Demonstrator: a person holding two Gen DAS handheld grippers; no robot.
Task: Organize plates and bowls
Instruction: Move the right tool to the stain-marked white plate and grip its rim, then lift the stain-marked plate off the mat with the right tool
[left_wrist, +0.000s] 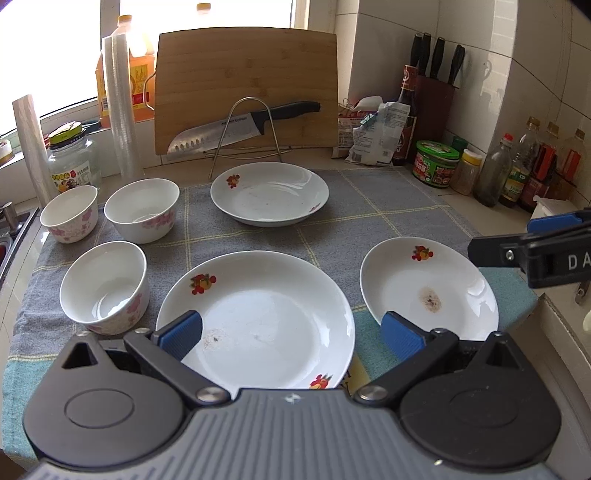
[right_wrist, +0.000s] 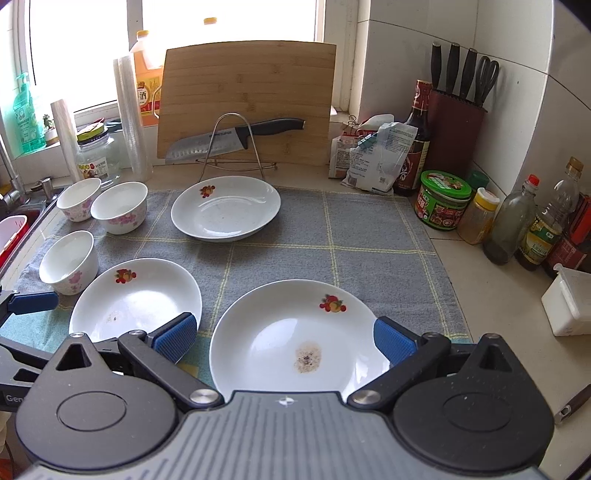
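Observation:
Three white plates with fruit prints and three white bowls with pink flowers lie on a grey checked cloth (left_wrist: 369, 206). In the left wrist view my left gripper (left_wrist: 291, 334) is open above the near plate (left_wrist: 266, 310). A stained plate (left_wrist: 424, 288) lies at the right, a far plate (left_wrist: 269, 192) by the rack, and the bowls (left_wrist: 105, 286) (left_wrist: 142, 208) (left_wrist: 70, 212) at the left. In the right wrist view my right gripper (right_wrist: 284, 339) is open above the stained plate (right_wrist: 295, 332). The right gripper also shows at the right edge of the left wrist view (left_wrist: 524, 251).
A cutting board (left_wrist: 247, 88) and a knife (left_wrist: 243, 125) on a wire rack stand at the back. Jars, sauce bottles (right_wrist: 532, 221) and a knife block (right_wrist: 458, 129) line the right wall. A sink (right_wrist: 18, 225) is at the left. A white box (right_wrist: 569, 306) sits at the right.

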